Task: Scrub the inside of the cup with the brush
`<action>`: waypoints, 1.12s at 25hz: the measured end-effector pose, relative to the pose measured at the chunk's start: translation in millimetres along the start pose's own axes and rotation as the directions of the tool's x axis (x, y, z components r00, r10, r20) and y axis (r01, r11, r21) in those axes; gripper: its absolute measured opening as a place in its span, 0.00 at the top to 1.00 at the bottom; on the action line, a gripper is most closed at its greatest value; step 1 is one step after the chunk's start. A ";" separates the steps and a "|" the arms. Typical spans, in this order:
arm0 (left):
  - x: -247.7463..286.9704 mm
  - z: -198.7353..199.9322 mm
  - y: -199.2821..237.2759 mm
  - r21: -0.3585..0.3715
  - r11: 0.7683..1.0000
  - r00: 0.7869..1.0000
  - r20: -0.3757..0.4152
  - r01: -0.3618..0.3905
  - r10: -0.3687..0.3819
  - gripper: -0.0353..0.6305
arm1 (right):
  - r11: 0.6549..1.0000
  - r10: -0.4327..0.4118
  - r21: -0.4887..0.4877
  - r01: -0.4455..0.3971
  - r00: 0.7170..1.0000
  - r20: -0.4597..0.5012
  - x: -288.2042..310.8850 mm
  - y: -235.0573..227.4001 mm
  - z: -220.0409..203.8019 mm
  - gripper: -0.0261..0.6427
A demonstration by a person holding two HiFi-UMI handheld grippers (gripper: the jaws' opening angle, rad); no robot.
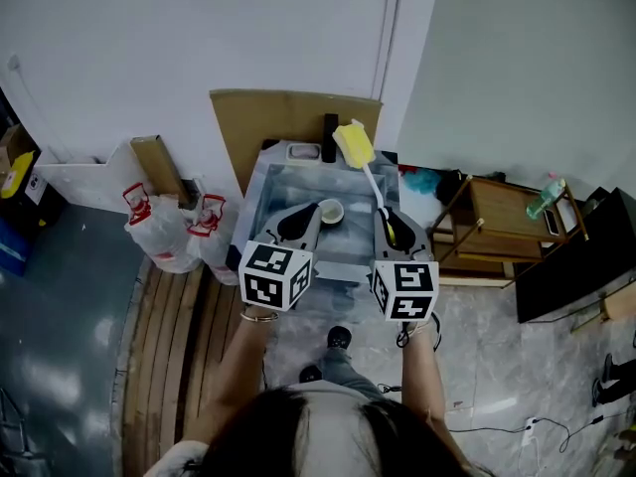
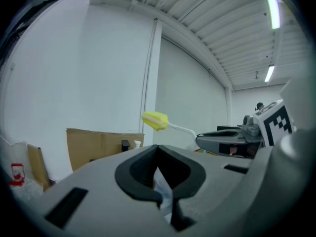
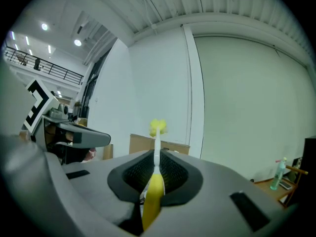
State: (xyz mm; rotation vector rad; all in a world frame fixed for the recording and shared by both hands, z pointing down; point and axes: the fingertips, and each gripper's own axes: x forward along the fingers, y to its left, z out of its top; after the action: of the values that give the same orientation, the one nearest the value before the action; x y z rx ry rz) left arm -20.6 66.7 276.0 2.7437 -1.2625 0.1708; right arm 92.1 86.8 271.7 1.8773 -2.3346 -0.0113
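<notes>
In the head view the small white cup [image 1: 330,211] sits right at the tip of my left gripper [image 1: 306,219], over the plastic-covered sink [image 1: 263,192]. That gripper's jaws are shut, and in the left gripper view a thin pale wall [image 2: 162,191], apparently the cup's, shows pinched between them. My right gripper [image 1: 390,219] is shut on the brush's yellow handle [image 3: 154,196]. The white stem rises to the yellow sponge head [image 1: 354,144] [image 3: 157,128], up and left of the cup. The brush head [image 2: 155,120] and the right gripper [image 2: 222,141] also show in the left gripper view.
A cardboard sheet [image 1: 288,117] leans on the wall behind the sink, with a black bottle [image 1: 329,137] at the sink's back. White plastic bags [image 1: 174,232] lie to the left, above wooden planks [image 1: 174,356]. A wooden side table [image 1: 497,222] with a green bottle [image 1: 545,199] stands to the right.
</notes>
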 end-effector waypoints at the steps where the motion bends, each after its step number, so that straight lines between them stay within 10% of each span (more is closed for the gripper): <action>1: -4.1 4.2 -1.9 0.008 1.000 1.000 0.010 0.000 0.000 0.93 | 1.000 0.000 0.002 0.000 1.000 0.003 -2.6 1.6 1.0 0.89; 28: -70.9 21.8 -15.7 0.029 0.999 0.995 0.093 0.022 -0.024 0.93 | 0.999 -0.036 -0.003 0.036 0.999 0.015 -44.4 32.8 13.1 0.89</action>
State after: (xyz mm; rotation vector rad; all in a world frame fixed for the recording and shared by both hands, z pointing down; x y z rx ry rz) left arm -53.4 126.6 242.9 2.8189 -1.2591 0.0589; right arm 68.0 136.0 257.2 1.9238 -2.3091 -0.0327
